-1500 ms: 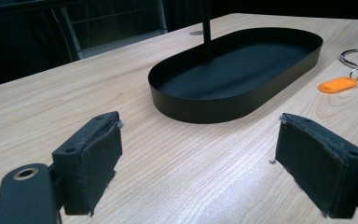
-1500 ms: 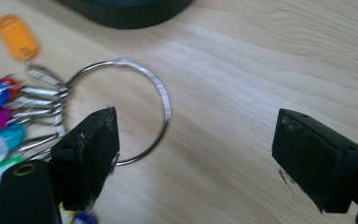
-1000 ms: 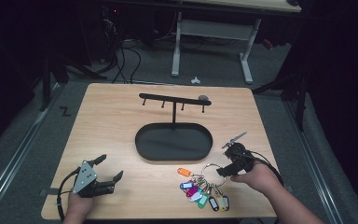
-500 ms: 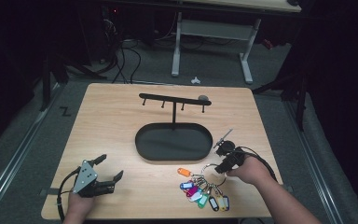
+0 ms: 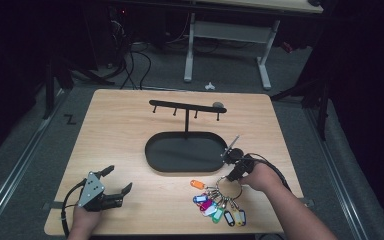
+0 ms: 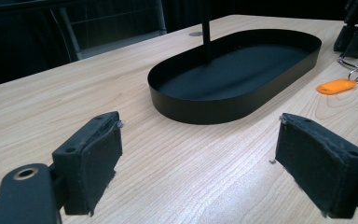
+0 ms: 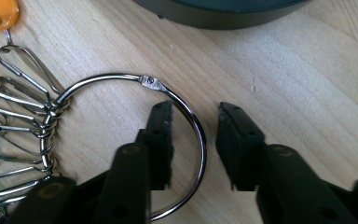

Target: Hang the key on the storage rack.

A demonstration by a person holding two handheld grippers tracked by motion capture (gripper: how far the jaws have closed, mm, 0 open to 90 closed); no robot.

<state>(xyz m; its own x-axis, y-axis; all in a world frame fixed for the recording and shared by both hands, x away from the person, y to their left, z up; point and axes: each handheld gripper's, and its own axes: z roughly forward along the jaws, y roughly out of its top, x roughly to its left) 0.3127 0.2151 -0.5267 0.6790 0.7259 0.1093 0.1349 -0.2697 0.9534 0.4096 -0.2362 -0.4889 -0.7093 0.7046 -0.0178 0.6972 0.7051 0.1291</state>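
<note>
The right tongs (image 7: pixel 193 140) have just been closing, their black padded jaws straddling the thin wire of a shiny steel key ring (image 7: pixel 168 93) without yet pinching it. The ring lies flat on the pale wood-grain worktop (image 5: pixel 130 130), near its front right, coloured plastic tags (image 5: pixel 217 207) fanned beside it, just before a matt black oval tray (image 5: pixel 185 152). The left tongs (image 5: pixel 115 180) rest low, jaws apart, felt-like pads (image 6: pixel 98 158) frayed.

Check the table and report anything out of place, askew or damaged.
Nothing looks damaged or spilled. The key ring with its coloured tags lies flat on the table beside the tray, not on the hook stand, whose pegs hang bare. The right gripper straddles the ring wire, jaws just closing, not yet pressing.
</note>
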